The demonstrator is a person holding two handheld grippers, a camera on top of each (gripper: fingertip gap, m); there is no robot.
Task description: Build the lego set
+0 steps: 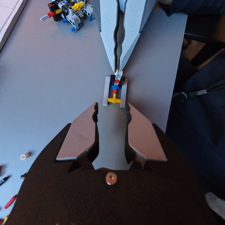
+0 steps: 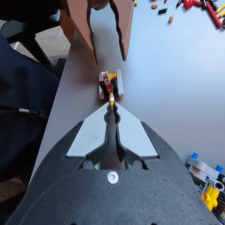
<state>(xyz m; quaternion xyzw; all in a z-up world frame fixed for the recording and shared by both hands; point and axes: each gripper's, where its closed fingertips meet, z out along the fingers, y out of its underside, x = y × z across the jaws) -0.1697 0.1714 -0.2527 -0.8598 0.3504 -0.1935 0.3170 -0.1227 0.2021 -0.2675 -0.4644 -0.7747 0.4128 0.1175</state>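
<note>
A grey table [image 2: 170, 85] carries everything; at its edge a person in dark clothing [image 2: 18, 85] sits close, with a dark chair [image 2: 36, 34] partly cut off by the frame; a large brick assembly [image 1: 70, 13] of black, grey, yellow, red and blue parts stands well apart from the grippers, and only its corner shows in the right wrist view; loose red and yellow rods [image 2: 211, 18], a small black piece [image 2: 162, 10] and a tan sleeve [image 2: 171, 17] lie scattered at the far side, some blurred; between the two grippers a small brick frame [image 1: 114, 92] rests on the table, two grey side rails around a black block, with a shaft bearing a blue gear, red bush and yellow cross-piece; the left gripper [image 1: 112, 107] stands wide open just beside the frame's rail ends, its brown fingers gripping nothing; the right gripper [image 2: 111, 105] is closed on the yellow axle tip [image 2: 111, 104] projecting from the frame, both pads pressing it; the axle's inner run is hidden by grey connectors.
</note>
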